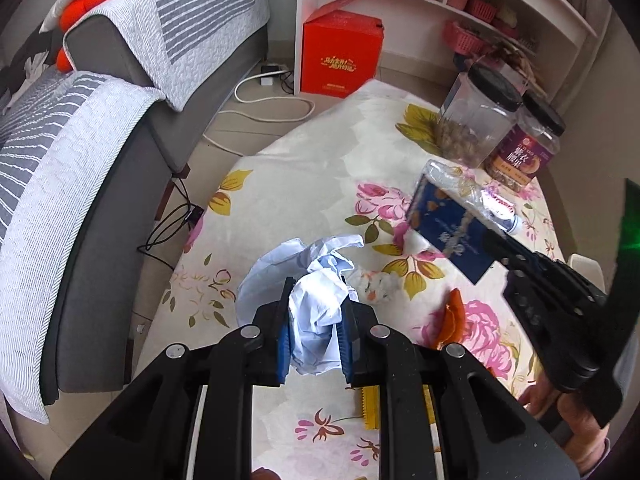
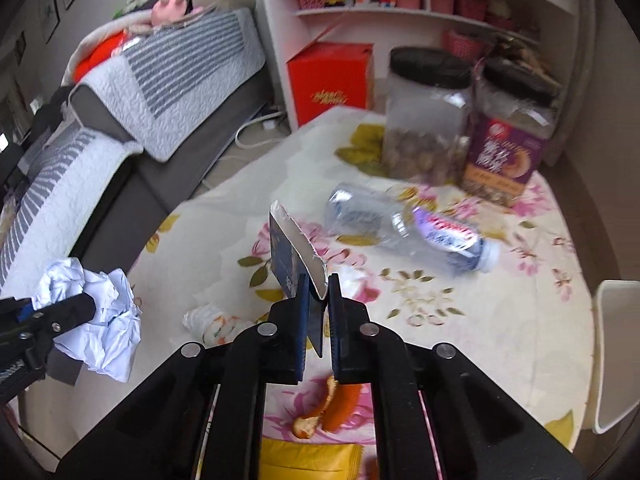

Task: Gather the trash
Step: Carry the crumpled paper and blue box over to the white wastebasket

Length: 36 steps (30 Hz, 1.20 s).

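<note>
So both grippers are loaded up. The left gripper (image 1: 314,312) has its jaws squeezed on a crumpled ball of white paper (image 1: 316,300), held above the near edge of the floral tablecloth (image 1: 304,168). The right gripper (image 2: 318,300) has its jaws clamped on a flat dark blue packet (image 2: 286,252) with a silver inside, which sticks up and tilts left.

There's still plenty of stuff on the table. A small wadded tissue (image 1: 376,284) sits just past the paper ball, orange peel (image 2: 328,404) lies under the right gripper, and a yellow wrapper (image 2: 308,460) sits at the near edge. An empty plastic bottle (image 2: 408,228) lies on its side further back, right in front of two black-lidded jars: a clear jar (image 2: 424,120) and a purple-labelled jar (image 2: 508,136), touching each other.

A white bin (image 2: 612,356) stands off the table's right side. A grey sofa (image 1: 120,184) runs along the left, with a red box (image 1: 340,52) on the floor by the white shelf (image 1: 440,0).
</note>
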Available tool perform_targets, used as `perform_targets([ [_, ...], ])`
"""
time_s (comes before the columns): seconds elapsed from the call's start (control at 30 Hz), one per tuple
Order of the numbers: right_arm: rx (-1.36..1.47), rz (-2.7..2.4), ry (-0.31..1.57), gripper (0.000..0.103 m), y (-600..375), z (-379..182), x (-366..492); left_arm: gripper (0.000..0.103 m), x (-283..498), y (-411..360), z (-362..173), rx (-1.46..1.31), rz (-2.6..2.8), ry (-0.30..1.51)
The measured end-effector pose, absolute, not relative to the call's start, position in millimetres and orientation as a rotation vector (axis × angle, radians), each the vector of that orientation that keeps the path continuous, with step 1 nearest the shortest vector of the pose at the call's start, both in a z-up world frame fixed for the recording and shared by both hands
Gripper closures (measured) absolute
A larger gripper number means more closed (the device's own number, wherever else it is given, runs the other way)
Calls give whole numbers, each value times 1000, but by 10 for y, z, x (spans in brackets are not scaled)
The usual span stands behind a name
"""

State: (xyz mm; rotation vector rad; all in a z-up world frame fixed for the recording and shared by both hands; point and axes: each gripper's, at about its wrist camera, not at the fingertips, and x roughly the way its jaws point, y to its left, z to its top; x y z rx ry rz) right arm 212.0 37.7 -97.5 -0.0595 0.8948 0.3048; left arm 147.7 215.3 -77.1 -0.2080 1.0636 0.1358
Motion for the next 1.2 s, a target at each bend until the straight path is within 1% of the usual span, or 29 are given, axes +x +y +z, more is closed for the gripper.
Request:
perform_targets([
  [0.27, -17, 280, 783, 95, 135, -610, 1939, 84, 1430, 2071, -608, -232, 136, 982],
  [0.47, 21, 281, 718, 95, -16, -459, 1827, 84, 1405, 1945, -466, -236, 136, 910],
  [0.93, -18, 268, 613, 95, -255, -245, 1606, 84, 1490, 1573, -255, -206, 129, 826],
  [1.2, 2, 226, 610, 95, -565, -228, 1598, 84, 1494, 1304, -179, -156, 117, 790],
])
